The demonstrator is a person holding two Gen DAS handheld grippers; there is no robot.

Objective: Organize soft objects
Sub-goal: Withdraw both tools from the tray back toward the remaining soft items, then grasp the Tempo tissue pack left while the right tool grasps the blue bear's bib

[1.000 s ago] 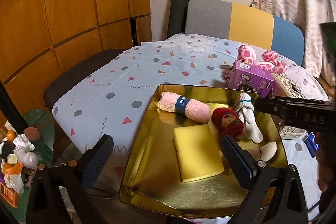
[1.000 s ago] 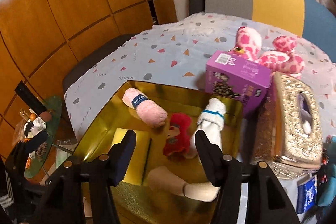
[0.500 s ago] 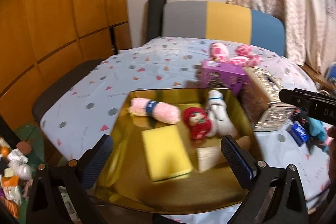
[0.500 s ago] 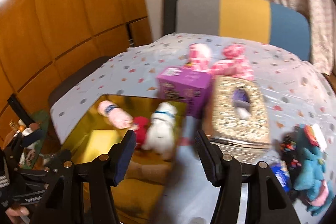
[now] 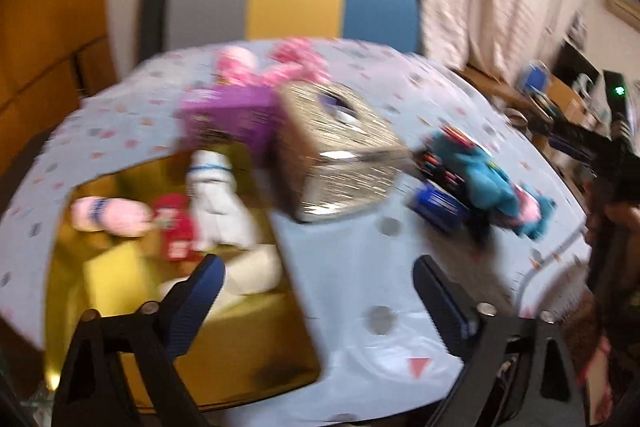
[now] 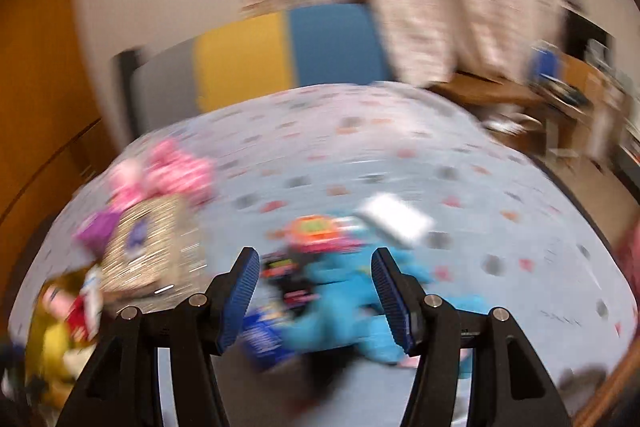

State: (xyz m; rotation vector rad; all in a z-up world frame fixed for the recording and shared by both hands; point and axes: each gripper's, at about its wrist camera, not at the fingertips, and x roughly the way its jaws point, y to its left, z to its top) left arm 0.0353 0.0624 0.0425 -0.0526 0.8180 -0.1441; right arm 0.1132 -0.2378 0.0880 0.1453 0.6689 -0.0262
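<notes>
Both views are motion-blurred. My left gripper (image 5: 318, 267) hangs over bare tablecloth beside the gold tray (image 5: 248, 359); its jaws are closing with nothing between them. In the tray lie a pink rolled towel (image 5: 108, 215), a red plush (image 5: 176, 231), a white plush (image 5: 218, 203) and a yellow sponge (image 5: 112, 279). My right gripper (image 6: 314, 259) is open and empty, hovering just short of a blue plush toy (image 6: 340, 307) that lies on the table among small packets. The blue plush toy (image 5: 492, 183) also shows right of the tissue box in the left wrist view.
A glittery tissue box (image 5: 340, 163) and a purple box (image 5: 232, 119) stand right of the tray, with a pink spotted plush (image 5: 280, 67) behind them. A small blue packet (image 5: 436, 207) and a white card (image 6: 396, 219) lie by the blue toy. A grey, yellow and blue chair back (image 5: 296, 7) stands beyond the table.
Both cameras have swung right, away from the tray. The right gripper now faces the blue plush instead of the tray's toys. The left jaws stand slightly narrower.
</notes>
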